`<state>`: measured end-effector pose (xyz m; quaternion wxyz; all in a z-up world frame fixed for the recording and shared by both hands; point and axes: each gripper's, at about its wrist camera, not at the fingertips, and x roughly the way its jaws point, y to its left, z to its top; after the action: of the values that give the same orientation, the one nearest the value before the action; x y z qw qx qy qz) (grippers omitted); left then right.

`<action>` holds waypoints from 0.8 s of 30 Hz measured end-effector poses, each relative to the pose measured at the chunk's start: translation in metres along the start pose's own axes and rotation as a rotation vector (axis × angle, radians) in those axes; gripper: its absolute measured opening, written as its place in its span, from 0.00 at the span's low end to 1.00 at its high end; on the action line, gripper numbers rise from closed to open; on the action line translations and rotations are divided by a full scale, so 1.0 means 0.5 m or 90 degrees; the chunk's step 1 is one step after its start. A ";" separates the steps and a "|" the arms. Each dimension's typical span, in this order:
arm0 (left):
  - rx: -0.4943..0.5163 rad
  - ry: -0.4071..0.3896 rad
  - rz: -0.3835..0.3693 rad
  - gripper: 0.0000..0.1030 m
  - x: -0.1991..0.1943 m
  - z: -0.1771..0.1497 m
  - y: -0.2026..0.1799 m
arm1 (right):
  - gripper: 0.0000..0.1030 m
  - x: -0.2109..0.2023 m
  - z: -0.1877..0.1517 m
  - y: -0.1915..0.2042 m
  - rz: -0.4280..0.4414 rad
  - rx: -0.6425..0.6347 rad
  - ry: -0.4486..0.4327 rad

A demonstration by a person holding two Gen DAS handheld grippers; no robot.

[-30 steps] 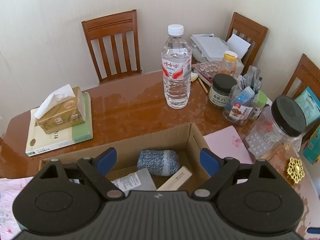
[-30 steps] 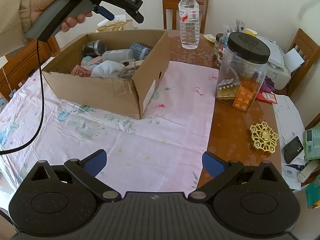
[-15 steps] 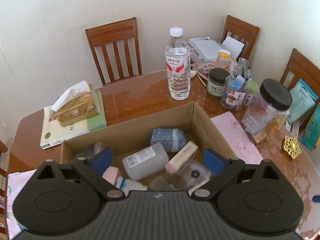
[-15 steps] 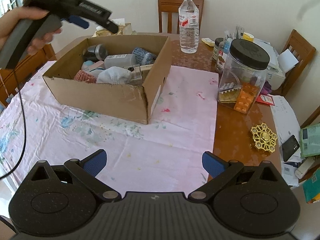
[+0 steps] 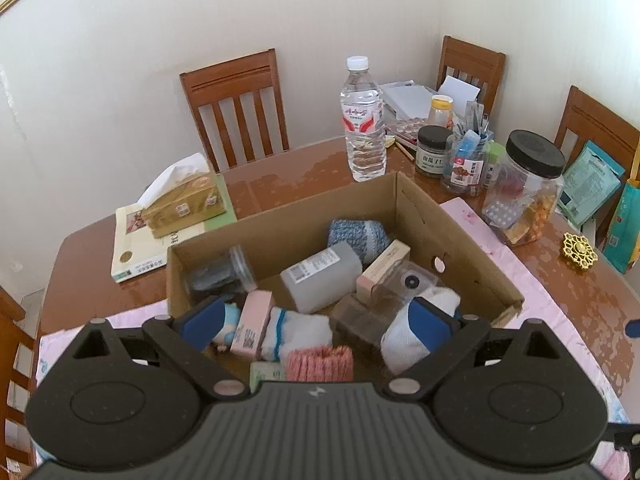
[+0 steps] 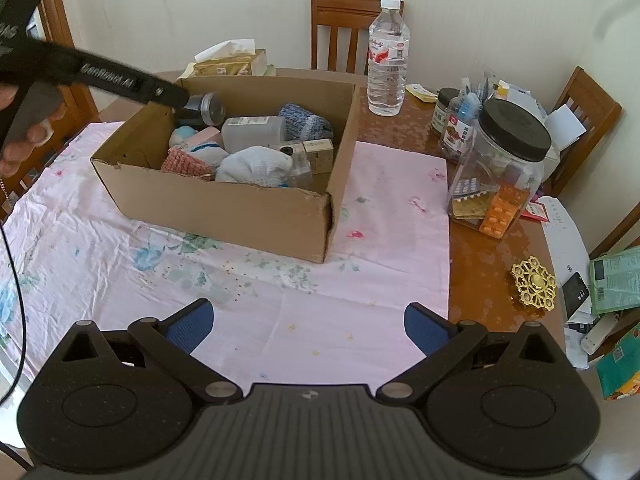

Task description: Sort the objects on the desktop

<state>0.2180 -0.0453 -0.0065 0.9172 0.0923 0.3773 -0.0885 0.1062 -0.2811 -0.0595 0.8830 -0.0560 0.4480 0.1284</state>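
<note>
Half-buried socks [image 5: 416, 332] behind left claw [image 5: 316, 322]

The left hand-held gripper [image 5: 316, 320] is pointing downward with its blue fingers [image 5: 198, 322] spread wide apart. The right hand-held gripper [image 6: 308, 326] is also gaping wide, holding nothing. A hand [image 6: 24, 136] is gripping the left handle.

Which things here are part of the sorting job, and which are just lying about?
Job:
cardboard box
white sock
pink knit piece
grey bottle
blue knit roll
left gripper, open over the box

Lying about:
water bottle
tissue box
black-lidded jar
gold ornament
</note>
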 end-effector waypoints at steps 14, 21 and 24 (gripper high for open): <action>-0.057 0.004 0.005 0.95 -0.060 -0.102 0.020 | 1.00 -0.007 0.051 0.044 -0.031 0.029 0.014; -0.095 0.030 0.027 0.95 -0.072 -0.132 0.019 | 1.00 -0.015 0.076 0.073 -0.037 0.015 0.009; -0.108 0.031 0.035 0.95 -0.082 -0.135 0.020 | 1.00 -0.020 0.086 0.086 -0.037 0.008 0.002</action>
<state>0.1458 -0.0159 -0.0234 0.9144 0.0266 0.4028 -0.0286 0.1222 -0.2324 -0.0255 0.8859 -0.0637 0.4484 0.1001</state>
